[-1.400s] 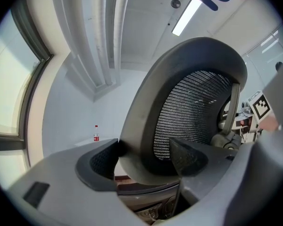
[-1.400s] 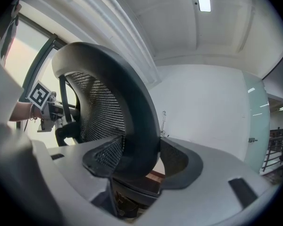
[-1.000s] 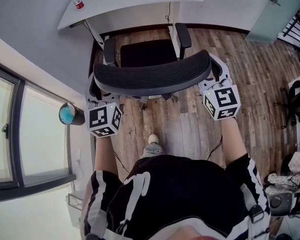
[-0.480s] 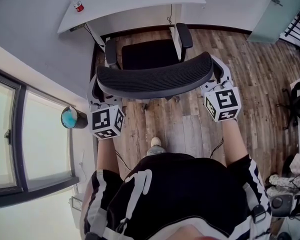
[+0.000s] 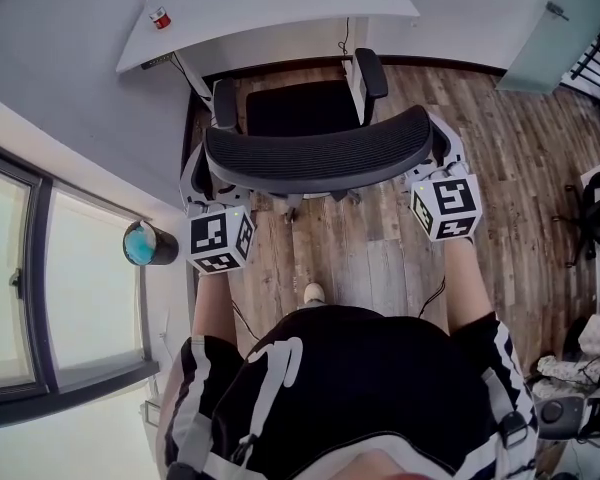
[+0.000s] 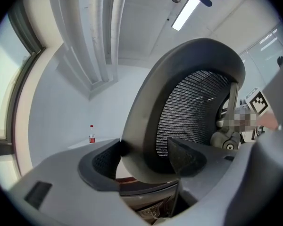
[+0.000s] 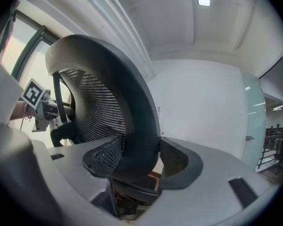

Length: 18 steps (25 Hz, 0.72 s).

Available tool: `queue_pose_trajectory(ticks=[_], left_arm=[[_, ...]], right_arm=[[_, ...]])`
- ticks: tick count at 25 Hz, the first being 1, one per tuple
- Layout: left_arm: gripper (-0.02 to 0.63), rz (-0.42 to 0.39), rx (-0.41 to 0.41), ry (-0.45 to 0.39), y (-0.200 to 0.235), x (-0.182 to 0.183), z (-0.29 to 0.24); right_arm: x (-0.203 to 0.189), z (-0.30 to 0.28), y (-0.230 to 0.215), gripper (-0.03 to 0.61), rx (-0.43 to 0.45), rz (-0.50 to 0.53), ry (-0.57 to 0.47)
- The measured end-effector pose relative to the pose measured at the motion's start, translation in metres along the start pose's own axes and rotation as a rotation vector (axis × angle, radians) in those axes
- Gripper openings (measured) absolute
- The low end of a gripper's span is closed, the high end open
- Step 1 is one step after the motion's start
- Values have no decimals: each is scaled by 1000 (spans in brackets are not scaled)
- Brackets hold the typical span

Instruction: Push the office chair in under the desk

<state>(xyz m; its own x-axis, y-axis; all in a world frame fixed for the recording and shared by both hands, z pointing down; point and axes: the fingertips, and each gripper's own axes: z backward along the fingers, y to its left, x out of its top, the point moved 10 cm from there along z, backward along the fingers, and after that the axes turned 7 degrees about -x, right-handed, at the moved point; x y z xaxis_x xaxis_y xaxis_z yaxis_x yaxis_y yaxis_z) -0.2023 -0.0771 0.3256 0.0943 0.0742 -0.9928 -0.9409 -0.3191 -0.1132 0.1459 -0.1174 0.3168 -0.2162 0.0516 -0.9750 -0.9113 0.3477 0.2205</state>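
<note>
Pushes the office chair [image 5: 315,158] a touch closer to the desk [image 5: 270,3] than a second ago, both grippers travelling with it.

Clamps the left gripper [image 6: 148,161] on the left rim of the mesh backrest and the right gripper [image 7: 141,161] on the right rim, each pair of jaws pinching the dark frame between its pads. Holds the backrest just ahead of the body, above the wood floor [image 5: 380,258]. Shows the black seat [image 5: 295,106] beyond, just short of the desk's front edge, right armrest beside the white desk leg [image 5: 355,58]. Shows, farthest off, a small red-labelled bottle [image 5: 157,13] upright near the desk's left end.
</note>
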Motion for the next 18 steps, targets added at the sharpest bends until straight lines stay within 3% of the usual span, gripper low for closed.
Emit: queue_pose_trajectory(ticks=[18], left_arm=[[311,-8,-22,14,35,-4,-67]], right_arm=[[-2,-69,-12,242,-33,-10,11]])
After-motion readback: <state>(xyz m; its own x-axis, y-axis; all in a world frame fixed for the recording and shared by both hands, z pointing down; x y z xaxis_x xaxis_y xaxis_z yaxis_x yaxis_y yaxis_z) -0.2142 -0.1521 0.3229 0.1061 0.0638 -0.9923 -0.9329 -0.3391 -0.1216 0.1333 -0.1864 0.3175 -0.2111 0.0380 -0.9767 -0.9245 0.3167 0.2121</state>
